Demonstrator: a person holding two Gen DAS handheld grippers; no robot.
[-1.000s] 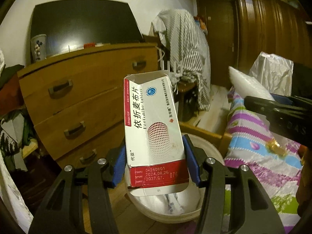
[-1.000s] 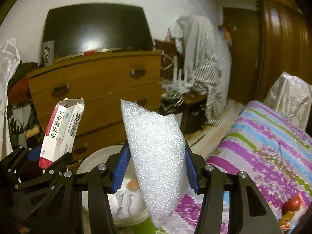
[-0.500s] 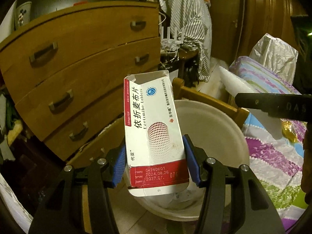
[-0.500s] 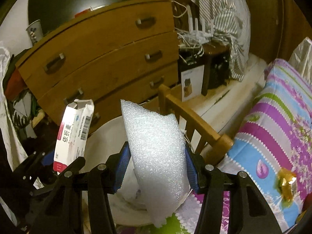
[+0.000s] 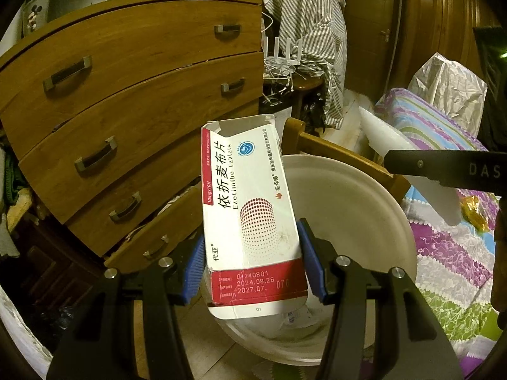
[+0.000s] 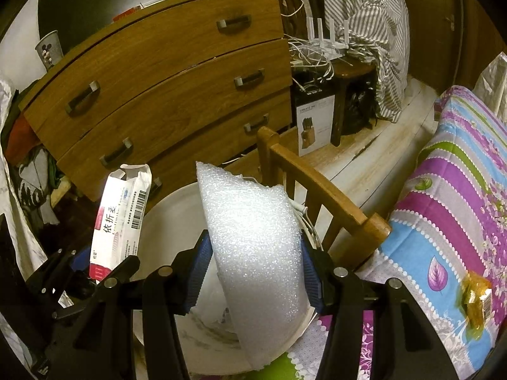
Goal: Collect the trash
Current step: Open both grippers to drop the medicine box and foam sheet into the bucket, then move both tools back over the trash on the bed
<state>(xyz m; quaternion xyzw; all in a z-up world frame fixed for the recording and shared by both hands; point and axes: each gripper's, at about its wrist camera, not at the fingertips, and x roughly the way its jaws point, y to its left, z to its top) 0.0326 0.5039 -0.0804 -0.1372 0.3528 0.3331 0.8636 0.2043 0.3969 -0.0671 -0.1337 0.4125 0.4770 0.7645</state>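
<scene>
A wooden chest of drawers (image 5: 136,101) fills the far left of the room, its lowest drawer standing slightly out. To the right lies a bed under a striped floral cover (image 6: 450,209), with a wooden chair back (image 6: 320,196) between the bed and the chest. Just this side of the chair stands a round white bin (image 5: 358,221), with some paper scraps lying at its bottom. The left gripper (image 5: 250,262) pinches a white-and-red tablet box (image 5: 250,209) between its blue pads, gripping it near the red lower end; the box stands tilted, its torn open end pointing up and away, and it hangs over the near left part of the bin. The right gripper (image 6: 253,269) is clamped on a curved piece of white foam sheet (image 6: 256,247), which rises above the pads and also hangs below them, over the near right side of the bin. Each tool shows at the edge of the other's view, so the two are side by side. On the bed cover at the near right lies a small crumpled golden wrapper (image 6: 475,297).
</scene>
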